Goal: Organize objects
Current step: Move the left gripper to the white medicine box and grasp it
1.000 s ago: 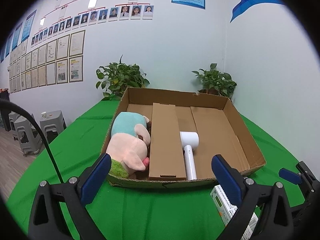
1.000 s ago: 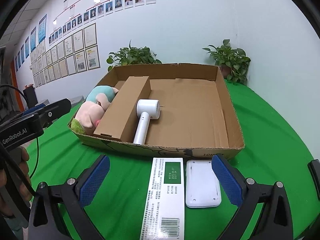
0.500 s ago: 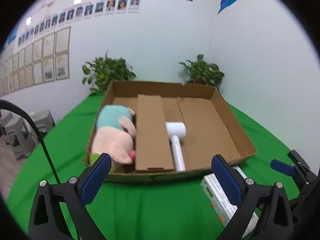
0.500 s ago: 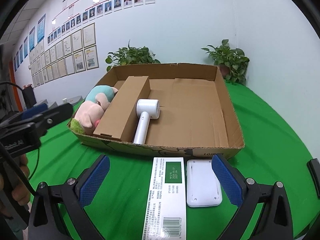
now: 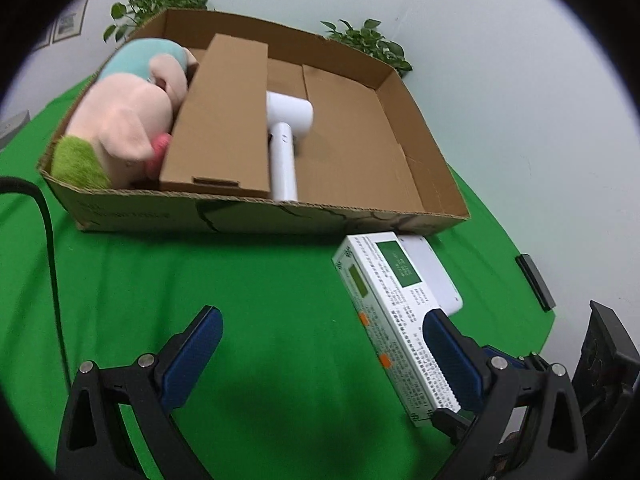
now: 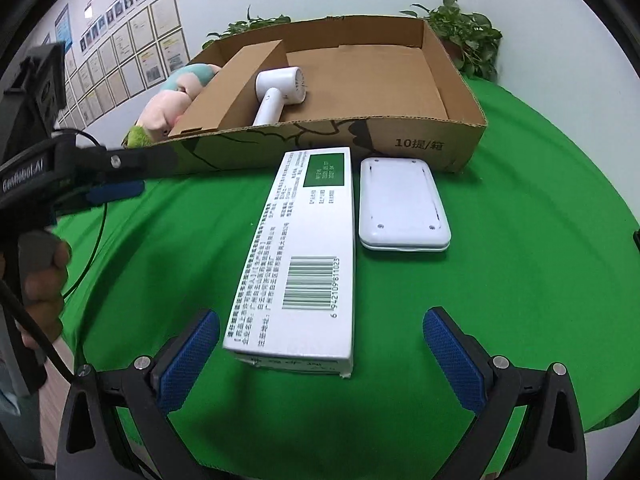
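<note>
We have both grippers spread wide and empty: the right gripper (image 6: pixel 320 354) has the near end of the carton (image 6: pixel 298 256) lying between its jaws, untouched, while the left gripper (image 5: pixel 324 354) has the carton (image 5: pixel 394 320) at its right jaw.

"10提/箱" on cardboard box (image 6: pixel 420 142)

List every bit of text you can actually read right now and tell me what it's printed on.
"10提/箱": front wall of the cardboard box.
"GenRobot.AI": body of the left gripper.
"6 942109 811023": under the barcode on the white carton.
Carton's green date panel and the Chinese columns on it: too small to read reliably.
Wall certificates: too small.
White flat device: no text visible.
</note>
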Demonstrator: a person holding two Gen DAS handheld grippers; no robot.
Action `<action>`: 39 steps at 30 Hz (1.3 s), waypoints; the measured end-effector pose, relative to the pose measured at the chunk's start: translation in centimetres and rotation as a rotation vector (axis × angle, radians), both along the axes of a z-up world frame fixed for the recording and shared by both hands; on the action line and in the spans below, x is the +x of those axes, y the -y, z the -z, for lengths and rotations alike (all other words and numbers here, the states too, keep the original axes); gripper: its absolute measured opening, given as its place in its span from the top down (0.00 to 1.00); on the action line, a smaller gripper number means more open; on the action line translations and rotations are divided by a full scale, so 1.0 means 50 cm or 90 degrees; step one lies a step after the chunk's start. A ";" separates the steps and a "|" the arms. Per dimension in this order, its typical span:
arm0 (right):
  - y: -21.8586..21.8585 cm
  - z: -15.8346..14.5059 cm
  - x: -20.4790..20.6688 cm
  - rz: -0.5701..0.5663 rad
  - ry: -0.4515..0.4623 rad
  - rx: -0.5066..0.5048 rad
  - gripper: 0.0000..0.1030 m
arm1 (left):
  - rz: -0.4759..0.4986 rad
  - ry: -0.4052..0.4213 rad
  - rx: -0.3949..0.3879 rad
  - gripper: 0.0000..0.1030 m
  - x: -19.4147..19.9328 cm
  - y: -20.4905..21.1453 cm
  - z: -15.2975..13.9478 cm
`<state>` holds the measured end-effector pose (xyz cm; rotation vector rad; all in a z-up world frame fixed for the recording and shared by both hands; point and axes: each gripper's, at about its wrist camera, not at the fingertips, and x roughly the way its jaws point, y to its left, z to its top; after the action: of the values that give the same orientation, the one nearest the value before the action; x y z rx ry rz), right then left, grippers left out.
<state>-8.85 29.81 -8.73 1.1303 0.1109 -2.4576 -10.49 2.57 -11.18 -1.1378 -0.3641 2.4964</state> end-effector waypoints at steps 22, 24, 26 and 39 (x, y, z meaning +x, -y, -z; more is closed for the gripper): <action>0.069 -0.007 0.028 -0.079 0.023 0.034 0.02 | 0.129 0.100 0.139 0.04 -0.008 -0.043 0.062; 0.079 0.006 0.020 -0.080 0.028 0.055 0.11 | 0.130 0.109 0.147 0.04 -0.014 -0.046 0.067; 0.083 0.019 0.016 -0.079 0.048 0.065 0.36 | 0.137 0.118 0.158 0.04 -0.017 -0.051 0.073; 0.091 0.011 0.047 -0.088 0.124 -0.044 0.41 | 0.120 0.135 0.138 0.40 0.005 -0.061 0.099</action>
<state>-6.52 25.25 -9.30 1.2793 0.0436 -2.2027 -10.25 5.60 -16.13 -1.2845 -0.5441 2.1235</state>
